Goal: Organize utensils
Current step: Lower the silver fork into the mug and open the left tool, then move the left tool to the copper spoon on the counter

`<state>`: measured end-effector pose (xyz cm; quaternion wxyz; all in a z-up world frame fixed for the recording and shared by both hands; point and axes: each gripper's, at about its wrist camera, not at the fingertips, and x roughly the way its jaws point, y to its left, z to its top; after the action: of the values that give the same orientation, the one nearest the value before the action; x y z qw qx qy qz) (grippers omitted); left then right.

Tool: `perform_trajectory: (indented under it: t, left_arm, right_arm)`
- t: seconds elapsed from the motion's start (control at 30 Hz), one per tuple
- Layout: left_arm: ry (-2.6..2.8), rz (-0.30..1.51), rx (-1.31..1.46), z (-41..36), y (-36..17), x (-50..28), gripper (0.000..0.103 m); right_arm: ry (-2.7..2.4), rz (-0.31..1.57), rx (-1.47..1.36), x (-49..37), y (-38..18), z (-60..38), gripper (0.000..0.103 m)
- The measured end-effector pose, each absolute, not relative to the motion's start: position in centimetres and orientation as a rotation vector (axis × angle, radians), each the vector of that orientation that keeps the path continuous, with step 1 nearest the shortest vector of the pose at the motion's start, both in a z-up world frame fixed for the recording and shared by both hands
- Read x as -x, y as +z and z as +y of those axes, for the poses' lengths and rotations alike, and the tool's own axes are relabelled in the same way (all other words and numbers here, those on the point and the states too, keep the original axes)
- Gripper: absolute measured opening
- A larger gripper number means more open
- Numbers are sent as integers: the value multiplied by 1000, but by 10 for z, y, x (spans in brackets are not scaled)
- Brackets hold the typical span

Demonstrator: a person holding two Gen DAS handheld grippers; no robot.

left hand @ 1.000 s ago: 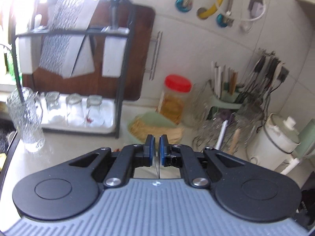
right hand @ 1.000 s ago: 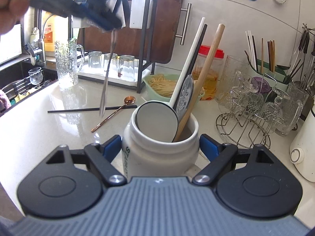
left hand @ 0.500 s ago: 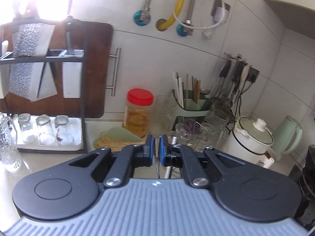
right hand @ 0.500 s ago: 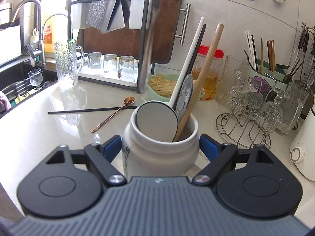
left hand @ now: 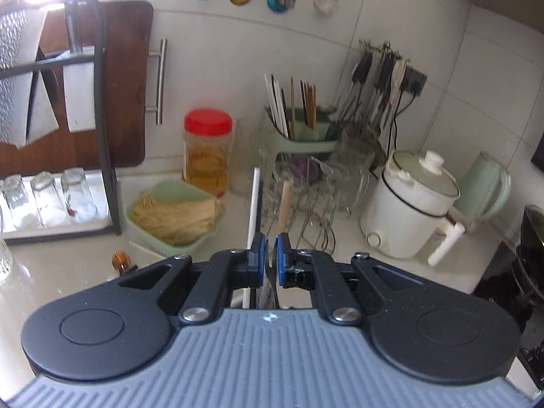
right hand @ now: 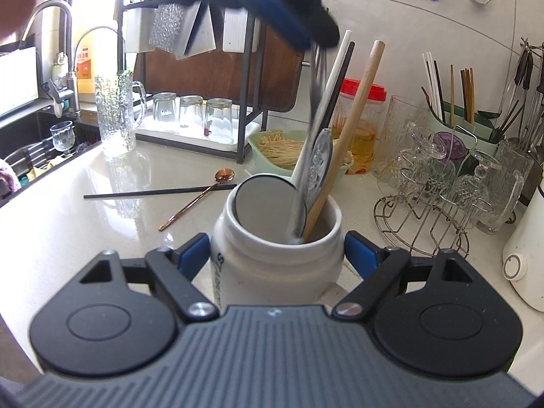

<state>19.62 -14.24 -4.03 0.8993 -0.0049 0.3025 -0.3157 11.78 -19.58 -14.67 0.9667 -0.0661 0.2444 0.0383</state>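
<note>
My right gripper [right hand: 277,255] is shut on a white ceramic jar [right hand: 275,265] that stands on the counter. The jar holds a flat round spoon, a white utensil, a dark one and a wooden handle [right hand: 357,108]. My left gripper [left hand: 268,255] hangs above the jar, seen as a dark blurred shape in the right wrist view [right hand: 292,34]. It is shut on a silver utensil [right hand: 302,190] whose lower end sits inside the jar. A copper spoon [right hand: 204,197] and a black chopstick [right hand: 153,192] lie on the counter to the jar's left.
A green bowl of noodles [right hand: 272,146] and a red-lidded jar [right hand: 360,125] stand behind the jar. A wire glass rack [right hand: 442,197] is at the right, a white cooker [left hand: 408,210] beyond. A dish rack [right hand: 190,115], a glass pitcher [right hand: 115,115] and the sink [right hand: 27,142] are at the left.
My left gripper has carried the silver utensil from the left over the counter to above the jar and lowered its end into the jar. The right gripper and jar have not moved.
</note>
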Motion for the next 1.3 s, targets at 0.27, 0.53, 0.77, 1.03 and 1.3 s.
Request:
perform_trajectory:
  t: [0.27, 0.53, 0.77, 1.03, 1.3]
  left_arm:
    - [-649, 704, -35, -150, -61, -194, 9]
    - [-639, 768, -64, -158, -74, -195, 8]
    - [-635, 797, -74, -161, -80, -196, 9]
    - [-635, 810, -50, -154, -77, -199, 12]
    - [-616, 779, -14, -132, -57, -196, 25]
  right_arm:
    - [81, 485, 131, -116, -148, -196, 88]
    - [82, 478, 129, -116, -149, -196, 88]
    - [78, 480, 125, -116, -149, -196, 88]
    - [75, 482, 124, -116, -149, -196, 88]
    - [66, 488, 116, -117, -148, -195, 88]
